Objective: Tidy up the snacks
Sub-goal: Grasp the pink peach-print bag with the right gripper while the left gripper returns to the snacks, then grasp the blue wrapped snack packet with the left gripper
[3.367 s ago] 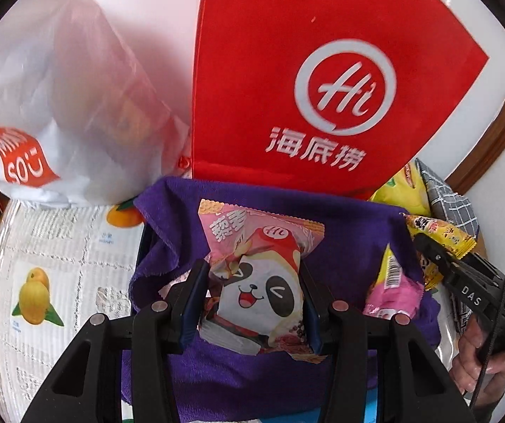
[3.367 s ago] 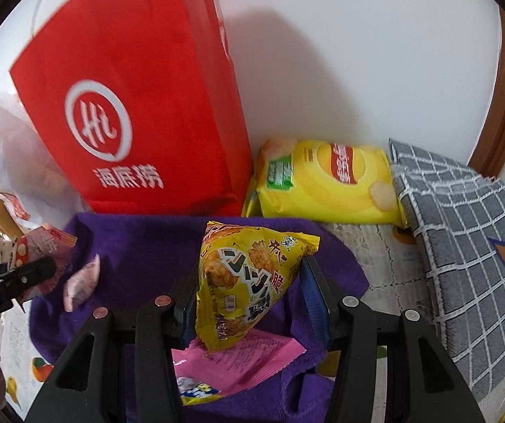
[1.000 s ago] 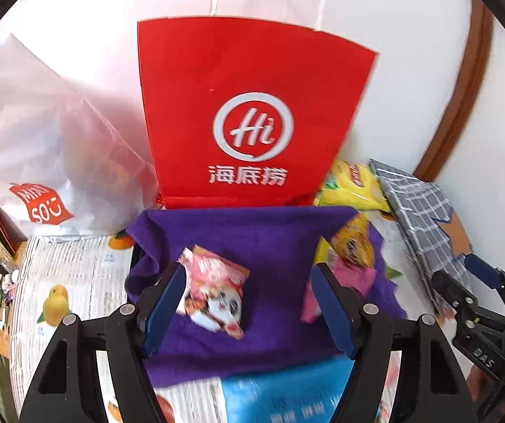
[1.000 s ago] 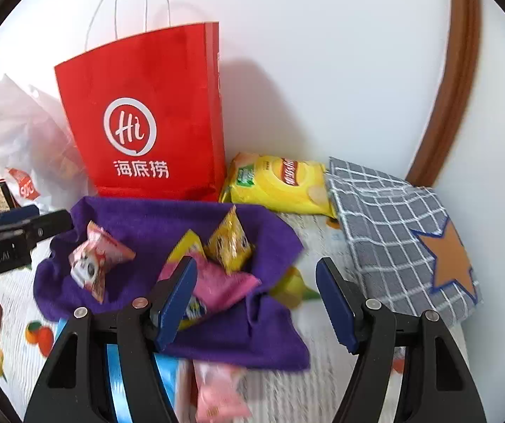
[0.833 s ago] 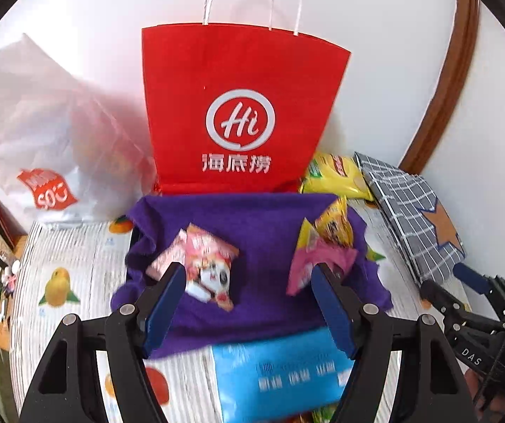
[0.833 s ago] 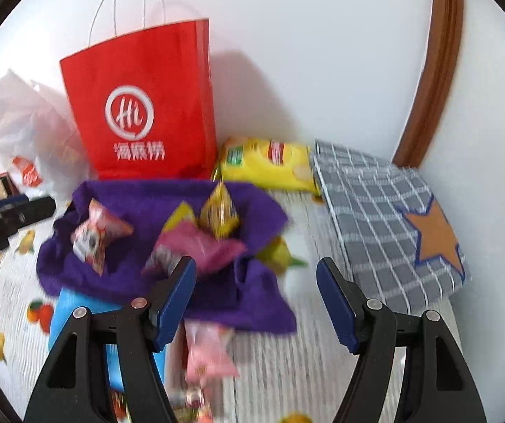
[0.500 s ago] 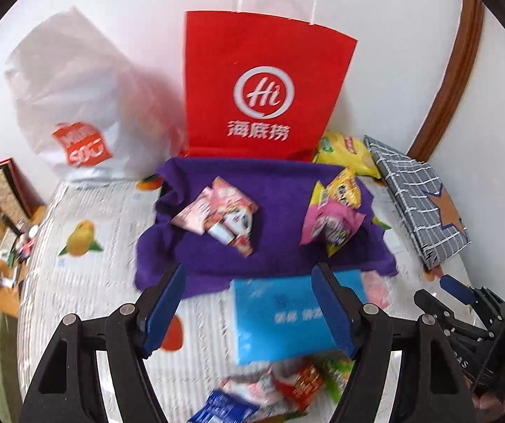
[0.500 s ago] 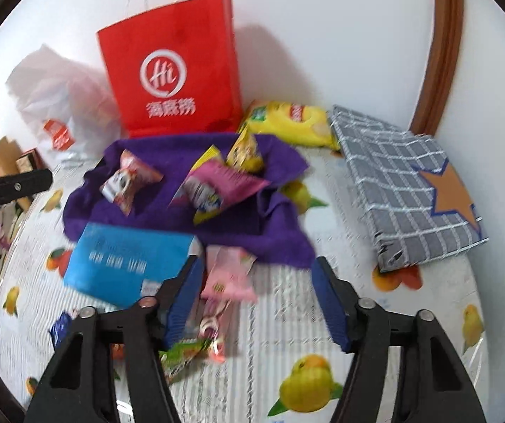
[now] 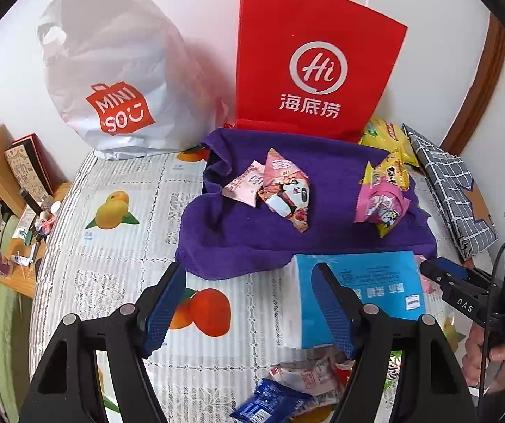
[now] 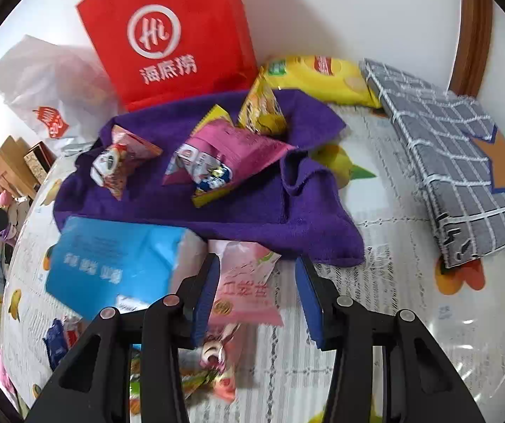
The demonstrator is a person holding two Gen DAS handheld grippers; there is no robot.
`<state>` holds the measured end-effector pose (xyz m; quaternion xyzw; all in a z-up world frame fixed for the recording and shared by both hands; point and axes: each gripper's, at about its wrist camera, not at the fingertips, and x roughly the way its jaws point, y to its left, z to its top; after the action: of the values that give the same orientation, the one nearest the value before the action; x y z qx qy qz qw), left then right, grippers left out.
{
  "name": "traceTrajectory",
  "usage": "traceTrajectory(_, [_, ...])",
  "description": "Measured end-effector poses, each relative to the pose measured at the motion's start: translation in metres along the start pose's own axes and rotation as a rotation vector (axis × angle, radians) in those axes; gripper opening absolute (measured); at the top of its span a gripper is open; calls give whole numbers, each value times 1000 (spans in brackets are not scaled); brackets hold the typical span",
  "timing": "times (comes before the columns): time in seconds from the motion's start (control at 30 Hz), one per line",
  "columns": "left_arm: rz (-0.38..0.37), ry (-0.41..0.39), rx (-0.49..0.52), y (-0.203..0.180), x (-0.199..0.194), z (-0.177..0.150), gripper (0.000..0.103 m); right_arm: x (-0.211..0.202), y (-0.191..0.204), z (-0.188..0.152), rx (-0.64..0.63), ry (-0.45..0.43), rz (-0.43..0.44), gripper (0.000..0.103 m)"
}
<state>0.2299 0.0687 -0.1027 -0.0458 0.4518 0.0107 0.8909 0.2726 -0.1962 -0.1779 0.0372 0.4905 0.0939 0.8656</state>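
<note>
Right tool [image 10: 256, 289] is hanging over a pale pink snack packet [image 10: 243, 290] on the counter [image 10: 393, 253], just off the front edge of the purple towel [image 10: 252, 211]. Its jaws have just been closing. The packet sits between them, but the right pad clearly isn't touching it yet, so no grip so far.

Left tool [image 9: 248, 308] is open and holding nothing, hovering over the bare patterned cloth next to the blue tissue pack [image 9: 358, 299].

What's changed: a few seconds back each tool was carrying a snack over the towel. Now the panda packet [image 9: 285, 190] lies on the left of the towel, and the yellow packet [image 9: 391, 171] sits with a pink one [image 9: 381, 204] on the right. Both tools have pulled back toward the loose pile at the front.

So I'd say one round of sorting is done and the next pickup is starting. Still a small heap of wrappers [image 9: 298, 384] by the tissue pack.
</note>
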Motion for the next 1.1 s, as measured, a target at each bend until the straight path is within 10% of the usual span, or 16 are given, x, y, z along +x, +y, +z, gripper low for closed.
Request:
traceTrajectory(0.43, [-1, 53, -16, 7, 26, -8, 72, 31, -3, -7, -36, 78, 46, 41])
traceTrajectory(1.1, [-45, 131, 18, 4, 8, -93, 72, -57, -17, -56, 19, -59, -12, 39])
